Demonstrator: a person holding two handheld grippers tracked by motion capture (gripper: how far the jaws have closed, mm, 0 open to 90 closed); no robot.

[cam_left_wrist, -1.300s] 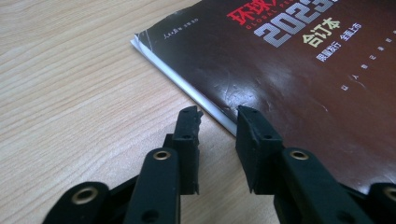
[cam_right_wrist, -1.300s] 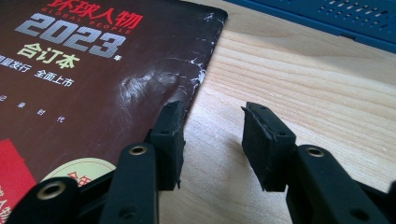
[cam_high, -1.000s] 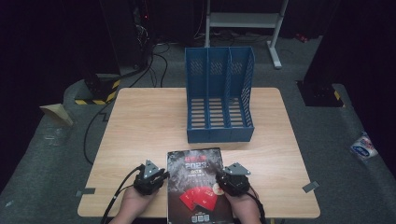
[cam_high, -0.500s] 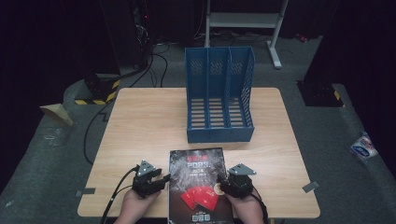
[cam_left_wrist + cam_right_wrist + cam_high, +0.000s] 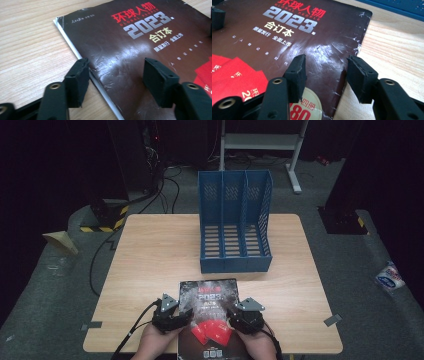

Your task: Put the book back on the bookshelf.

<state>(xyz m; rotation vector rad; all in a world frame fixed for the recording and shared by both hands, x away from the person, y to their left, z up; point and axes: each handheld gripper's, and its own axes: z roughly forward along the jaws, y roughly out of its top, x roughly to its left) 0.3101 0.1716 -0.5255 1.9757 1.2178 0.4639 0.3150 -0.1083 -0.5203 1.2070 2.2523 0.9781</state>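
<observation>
A blue file holder (image 5: pixel 235 222) with three upright compartments is set toward the far side of the wooden table (image 5: pixel 150 255), its open front turned to the person; all three compartments are seen to be empty, only slatted floors and perforated walls being shown.

The magazine (image 5: pixel 212 312) is laid flat at the near edge of the table, well apart from nothing but a narrow strip of bare wood between its far edge and the holder's base; its near end is carried out over the table's near edge between the two hands. Broad bare wood is left to the left and right of the magazine, and to either side of the holder.

The left gripper (image 5: pixel 113 82) is held at the magazine's left edge; its jaws are spread and have just been opening, one set over the wood, the other over the cover, with the edge of the magazine between them and nothing pinched. The right gripper (image 5: pixel 325 75) is held at the right edge; its jaws are likewise spread across that edge and have just been closing a little, no pressing on the cover being visible.

The cover is dark brown and glossy, creased and scuffed white along its edges; red Chinese characters, "2023" in grey and red envelopes lower down are printed on it.
</observation>
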